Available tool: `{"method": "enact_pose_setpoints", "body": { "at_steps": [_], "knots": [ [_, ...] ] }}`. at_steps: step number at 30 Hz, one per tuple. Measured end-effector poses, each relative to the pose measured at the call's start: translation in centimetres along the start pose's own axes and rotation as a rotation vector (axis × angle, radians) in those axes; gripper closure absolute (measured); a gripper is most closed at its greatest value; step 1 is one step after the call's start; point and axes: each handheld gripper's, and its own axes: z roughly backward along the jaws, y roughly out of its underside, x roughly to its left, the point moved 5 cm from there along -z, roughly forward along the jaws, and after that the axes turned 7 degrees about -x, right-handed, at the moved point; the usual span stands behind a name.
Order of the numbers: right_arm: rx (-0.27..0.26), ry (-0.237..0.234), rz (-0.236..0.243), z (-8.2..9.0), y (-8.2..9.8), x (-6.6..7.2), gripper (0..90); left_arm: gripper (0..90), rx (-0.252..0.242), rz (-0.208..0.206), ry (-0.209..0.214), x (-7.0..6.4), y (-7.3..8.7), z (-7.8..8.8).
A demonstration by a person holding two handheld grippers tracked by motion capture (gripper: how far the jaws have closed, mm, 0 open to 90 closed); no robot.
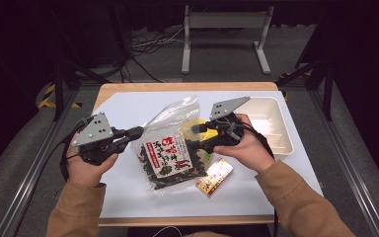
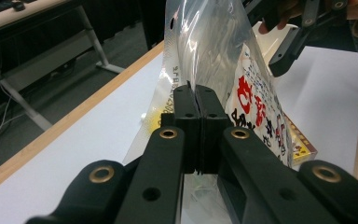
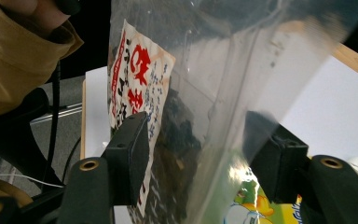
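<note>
A clear bag of dark dried seaweed [image 1: 170,148] with a red and white label is lifted at its top over the white sheet. My left gripper [image 1: 139,132] is shut on the bag's left edge; in the left gripper view its jaws [image 2: 198,100] pinch the clear film of the seaweed bag [image 2: 219,56]. My right gripper [image 1: 193,141] is at the bag's right side and stands open. In the right gripper view the seaweed bag [image 3: 205,93] hangs between the spread fingers [image 3: 128,154], with my right gripper [image 3: 200,154] wide apart around it.
A white plastic tray [image 1: 281,136] lies at the right of the sheet. A small yellow and orange box [image 1: 215,176] rests near the front, by the bag. A yellow packet [image 3: 256,205] lies under the bag. The wooden table edge [image 1: 177,87] runs along the back.
</note>
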Motion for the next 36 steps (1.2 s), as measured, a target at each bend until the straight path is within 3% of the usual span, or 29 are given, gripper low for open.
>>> {"method": "enact_pose_setpoints", "body": {
  "at_steps": [6,11,13,14,18,23,30,36],
  "knots": [
    [0.002,-0.027,0.000,-0.9,0.0,0.3,41.8,89.3,-0.010,-0.001,0.010,-0.3,-0.1,-0.2],
    [0.030,-0.051,0.014,-1.5,0.3,0.6,48.6,89.3,-0.009,-0.009,0.017,-0.5,-0.2,-0.3],
    [0.078,-0.068,0.022,-1.8,0.7,0.8,58.3,89.3,-0.009,-0.013,0.016,-0.6,-0.2,-0.4],
    [0.078,-0.068,0.022,-1.8,0.7,0.8,58.3,89.3,-0.009,-0.013,0.016,-0.6,-0.2,-0.4],
    [0.108,-0.114,0.000,-1.8,0.6,1.4,72.8,89.2,-0.019,-0.001,0.015,-0.5,-0.2,-0.3],
    [0.113,-0.138,-0.009,-1.7,0.5,1.7,79.8,88.9,-0.021,-0.001,0.021,-0.4,-0.2,-0.2],
    [0.113,-0.156,-0.040,-1.5,0.4,2.0,81.8,86.4,-0.044,0.026,0.049,-0.3,-0.2,-0.1],
    [0.116,-0.143,-0.066,-0.6,0.6,1.4,82.1,74.7,-0.095,0.099,0.083,0.3,0.0,0.4]
  ]
}}
